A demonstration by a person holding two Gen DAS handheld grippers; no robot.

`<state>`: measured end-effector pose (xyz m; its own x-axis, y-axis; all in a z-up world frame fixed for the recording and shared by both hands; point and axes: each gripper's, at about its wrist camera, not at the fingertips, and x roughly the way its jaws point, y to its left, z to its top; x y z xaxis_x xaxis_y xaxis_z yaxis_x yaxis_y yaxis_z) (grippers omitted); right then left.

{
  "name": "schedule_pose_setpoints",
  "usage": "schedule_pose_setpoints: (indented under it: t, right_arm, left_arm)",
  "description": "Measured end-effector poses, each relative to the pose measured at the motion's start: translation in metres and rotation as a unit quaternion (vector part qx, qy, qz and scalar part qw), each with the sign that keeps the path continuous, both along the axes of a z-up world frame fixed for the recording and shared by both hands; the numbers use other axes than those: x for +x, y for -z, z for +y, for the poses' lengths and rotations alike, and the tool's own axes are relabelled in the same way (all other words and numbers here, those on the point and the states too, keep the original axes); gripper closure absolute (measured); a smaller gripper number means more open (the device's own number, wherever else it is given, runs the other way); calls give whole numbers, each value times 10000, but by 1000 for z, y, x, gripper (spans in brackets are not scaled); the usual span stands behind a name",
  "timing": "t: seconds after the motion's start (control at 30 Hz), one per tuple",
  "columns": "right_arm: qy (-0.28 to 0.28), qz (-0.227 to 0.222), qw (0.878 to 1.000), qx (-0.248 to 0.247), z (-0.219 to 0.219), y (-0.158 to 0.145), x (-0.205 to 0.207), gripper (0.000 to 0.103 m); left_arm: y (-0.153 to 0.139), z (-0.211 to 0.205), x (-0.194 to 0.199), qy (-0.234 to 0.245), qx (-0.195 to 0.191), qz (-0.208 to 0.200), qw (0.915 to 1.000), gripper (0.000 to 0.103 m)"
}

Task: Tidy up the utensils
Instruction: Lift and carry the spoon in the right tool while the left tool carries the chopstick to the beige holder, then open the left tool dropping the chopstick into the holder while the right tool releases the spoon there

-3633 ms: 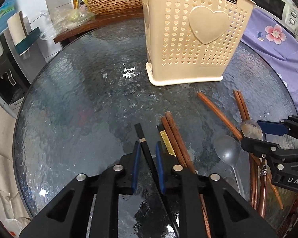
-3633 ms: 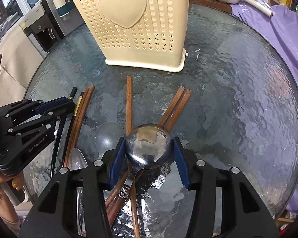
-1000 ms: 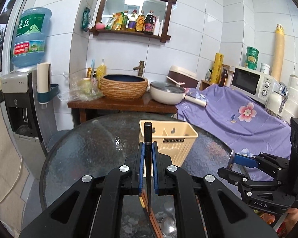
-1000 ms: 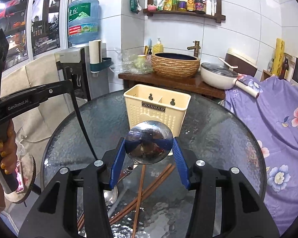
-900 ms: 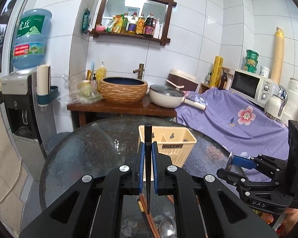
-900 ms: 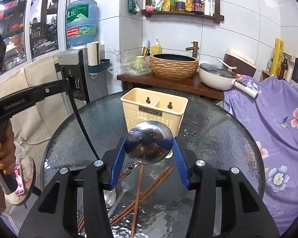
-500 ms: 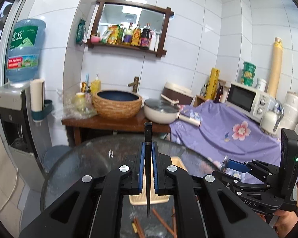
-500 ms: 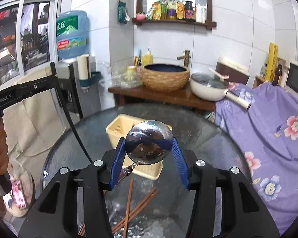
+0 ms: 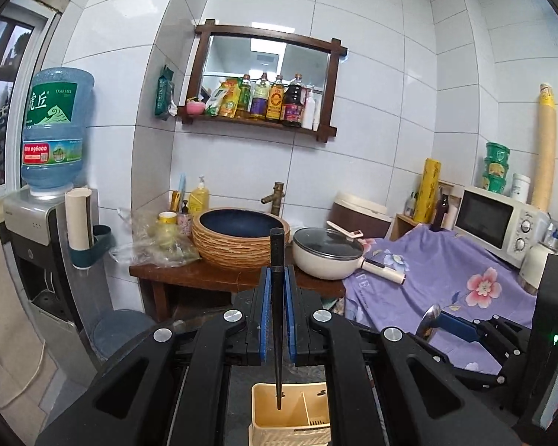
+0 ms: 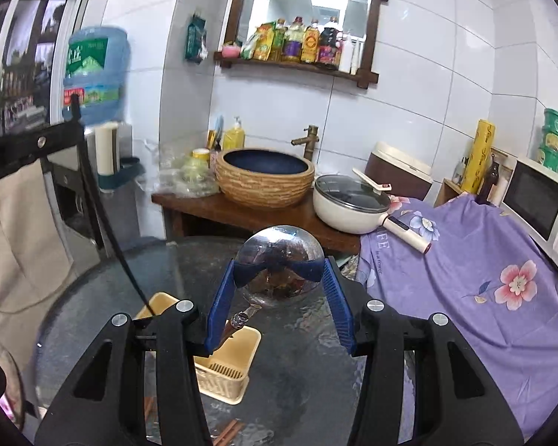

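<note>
Both grippers hold utensils above the cream plastic utensil basket.

Left wrist view: we see the left gripper (image 9: 275,310) with its blue pads clamped on a thin black chopstick (image 9: 277,319), which stands upright, its lower tip over the left compartment of the cream plastic utensil basket (image 9: 290,422) on the dark round glass table (image 9: 241,386). At far right, the right gripper (image 9: 433,321) carries a steel spoon (image 9: 427,317).

Right wrist view: we see the right gripper (image 10: 279,297) part-way apart, its pads pressing the bowl of the steel spoon (image 10: 281,260); the handle slants down-left toward the basket (image 10: 223,368). At left, the left gripper (image 10: 29,146) holds the chopstick (image 10: 108,223), its tip at the basket's far-left corner. Brown wooden chopsticks (image 10: 228,429) lie on the table's near part (image 10: 297,371).
</note>
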<state>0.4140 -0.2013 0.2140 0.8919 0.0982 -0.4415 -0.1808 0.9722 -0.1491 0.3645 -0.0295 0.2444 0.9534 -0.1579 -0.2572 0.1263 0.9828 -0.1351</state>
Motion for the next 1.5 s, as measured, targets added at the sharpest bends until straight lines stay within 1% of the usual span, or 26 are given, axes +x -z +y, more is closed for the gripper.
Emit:
schedule_pose_setpoints:
  t: [0.1,0.2,0.4,0.67,0.77,0.9,1.03,1.13,1.23,1.3,1.33,1.37,1.4,1.43,1.5]
  right_arm:
    - [-28,79,9998,-161,7,19,11,55]
    - [-59,122,9994,-332,14,38,17,55]
    - [-190,193,9978,-605,24,72,24,55]
    - [-293,423,9964,-667,31,104,35,55]
    - [-315,465,9959,-706,34,111,36,55]
    - [-300,514,9956,-719,36,118,38,55]
    - [-274,495,9961,-682,34,119,39,55]
    - [-275,478,9962,-668,34,119,40,55]
    - [-243,454,9968,-608,31,121,41,48]
    - [-219,413,9974,-544,28,120,40,42]
    - [-222,404,9976,-511,27,120,39,42]
    - [-221,368,9980,-467,26,119,37,41]
    - [-232,333,9982,-432,25,118,36,39]
    - [-257,289,9985,-393,23,116,33,38]
    - [-259,184,9988,-368,22,112,28,34]
  left_arm:
    - [15,-4,12,-5,39,146,9999,96]
    - [37,-8,25,-18,80,349,9994,96]
    - [70,-9,37,-7,108,547,9984,96]
    - [97,-7,45,20,100,793,9968,96]
    - [103,-7,48,18,126,846,9963,96]
    - [111,-6,52,33,65,978,9952,96]
    - [120,-6,55,19,74,1073,9942,96]
    - [122,-5,56,-30,71,1053,9944,96]
    - [121,-5,57,-26,53,1085,9941,96]
    - [121,-5,58,-15,73,1128,9936,90]
    - [120,-5,58,-9,70,1125,9936,88]
    - [119,-4,56,-14,47,1105,9939,80]
    - [118,-3,55,-14,13,1080,9941,71]
    - [115,-1,52,21,-63,1031,9946,66]
    - [110,2,45,115,-146,937,9954,44]
